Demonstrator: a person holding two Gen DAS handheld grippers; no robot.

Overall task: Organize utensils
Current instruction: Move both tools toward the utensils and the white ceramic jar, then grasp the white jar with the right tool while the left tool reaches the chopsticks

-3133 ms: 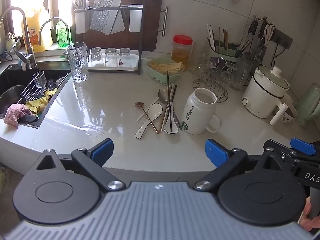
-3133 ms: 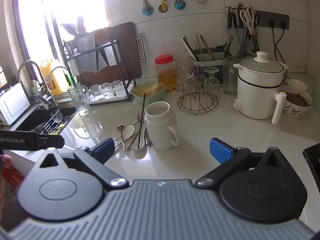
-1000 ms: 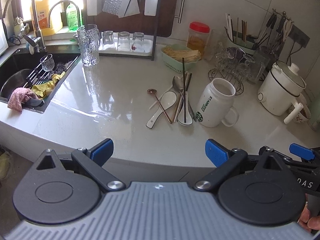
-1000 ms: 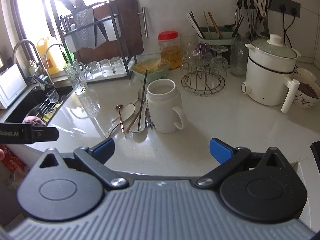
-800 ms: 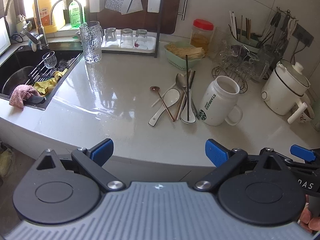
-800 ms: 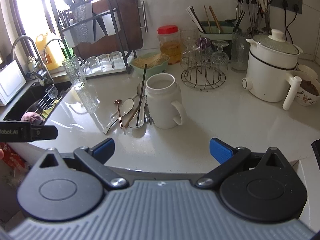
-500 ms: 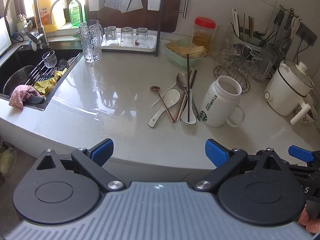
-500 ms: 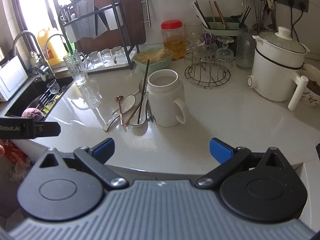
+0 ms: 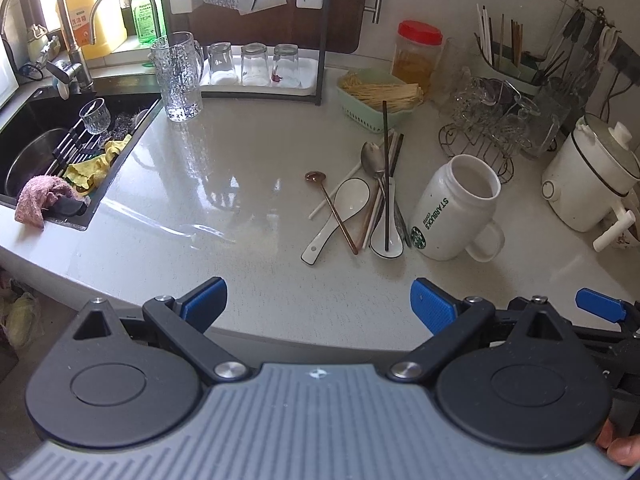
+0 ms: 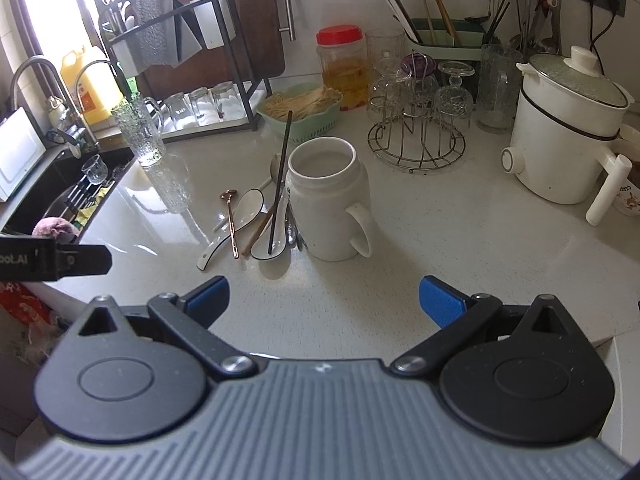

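A white Starbucks mug (image 9: 454,208) (image 10: 328,200) stands upright and empty on the pale counter. Left of it lie loose utensils: two white ceramic spoons (image 9: 340,212) (image 10: 236,220), a copper spoon (image 9: 332,210) (image 10: 231,220), a metal spoon (image 9: 370,160), a black chopstick (image 9: 386,176) (image 10: 280,184) and pale chopsticks. My left gripper (image 9: 318,302) is open and empty at the counter's front edge, short of the utensils. My right gripper (image 10: 324,296) is open and empty, in front of the mug.
A sink (image 9: 60,148) with dishes and cloths is at the left. A glass pitcher (image 9: 178,76), a dish rack with glasses (image 9: 256,64), a green basket (image 9: 376,96), a red-lidded jar (image 10: 344,68), a wire glass stand (image 10: 416,120) and a white electric pot (image 10: 568,128) line the back.
Both grippers have moved forward and a little lower toward the mug and utensils, which look closer. Both stay open. Nothing on the counter has moved.
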